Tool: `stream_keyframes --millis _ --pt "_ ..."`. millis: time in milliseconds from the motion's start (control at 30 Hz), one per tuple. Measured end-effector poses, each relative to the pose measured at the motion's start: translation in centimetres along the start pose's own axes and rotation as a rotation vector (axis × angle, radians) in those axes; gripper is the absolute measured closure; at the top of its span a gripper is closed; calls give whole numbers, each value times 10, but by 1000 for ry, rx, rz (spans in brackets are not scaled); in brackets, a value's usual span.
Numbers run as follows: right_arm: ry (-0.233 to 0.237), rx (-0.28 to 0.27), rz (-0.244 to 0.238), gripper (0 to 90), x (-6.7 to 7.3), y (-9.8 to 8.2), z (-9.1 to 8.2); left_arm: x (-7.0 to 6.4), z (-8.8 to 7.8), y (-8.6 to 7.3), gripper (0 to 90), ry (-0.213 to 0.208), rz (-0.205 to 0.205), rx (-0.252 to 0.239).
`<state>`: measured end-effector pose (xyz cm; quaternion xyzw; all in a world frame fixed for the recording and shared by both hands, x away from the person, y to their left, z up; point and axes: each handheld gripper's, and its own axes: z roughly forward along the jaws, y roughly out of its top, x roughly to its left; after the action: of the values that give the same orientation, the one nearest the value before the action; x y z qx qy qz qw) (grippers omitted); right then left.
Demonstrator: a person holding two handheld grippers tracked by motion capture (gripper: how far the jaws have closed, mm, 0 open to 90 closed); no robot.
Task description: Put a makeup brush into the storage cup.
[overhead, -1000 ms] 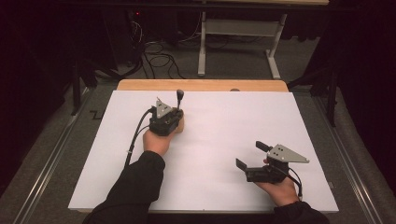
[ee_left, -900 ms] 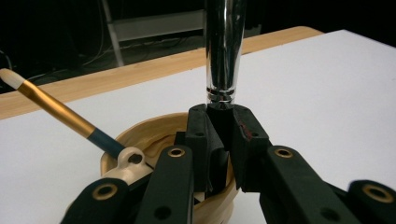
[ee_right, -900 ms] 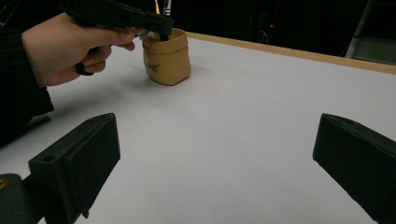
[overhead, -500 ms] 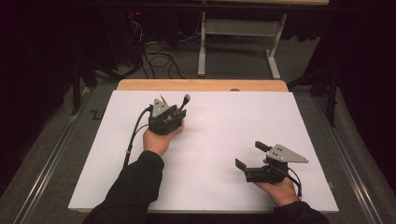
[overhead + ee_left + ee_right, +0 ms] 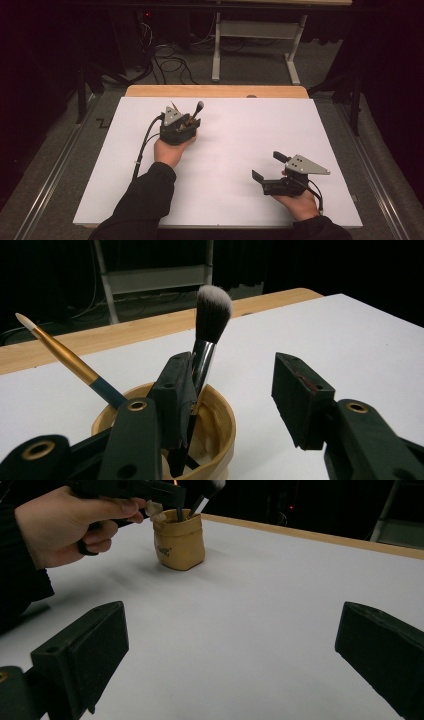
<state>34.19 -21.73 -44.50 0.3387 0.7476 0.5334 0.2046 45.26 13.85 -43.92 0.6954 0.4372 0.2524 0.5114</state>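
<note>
Brushes sit upright in the tan cup (image 5: 215,425) at the table's far left, powder brush (image 5: 210,325) leaning free since the left gripper (image 5: 235,390) has just been opening to release it, while the right gripper (image 5: 235,650) waits spread wide, holding nothing.

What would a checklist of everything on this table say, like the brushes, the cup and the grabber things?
Surface: white table top, bare apart from the job's things; wooden strip along the far edge.
Job's things: tan cup stands upright; a fluffy makeup brush and a thin gold-handled brush stand in it, leaning.
Clutter: nothing seen.
Grippers: left gripper sits over the cup, its jaws just opened, the fluffy brush leaning beside one jaw and not pinched; right gripper open over bare table.
Cables: one cable trails from the left gripper; more lie on the floor.
Surroundings: dark room, metal table frame behind.
</note>
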Motion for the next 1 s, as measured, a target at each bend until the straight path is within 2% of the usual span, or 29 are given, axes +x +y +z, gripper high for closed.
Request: stream_keyframes --millis 433,667,700,867,1000 --pt "-1 0 0 13 0 0 0 -1 -3 0 439 -23 14 25" --pt "0 3 -2 13 0 0 1 -4 -8 -2 389 -49 6 20" --pt "-2 5 3 13 1 0 1 -3 -9 -4 379 -55 0 30" --pt "-5 4 -3 13 0 0 1 0 -16 -9 361 -34 8 38" --pt "-4 4 -3 13 0 0 1 2 -22 -12 347 -42 14 37"
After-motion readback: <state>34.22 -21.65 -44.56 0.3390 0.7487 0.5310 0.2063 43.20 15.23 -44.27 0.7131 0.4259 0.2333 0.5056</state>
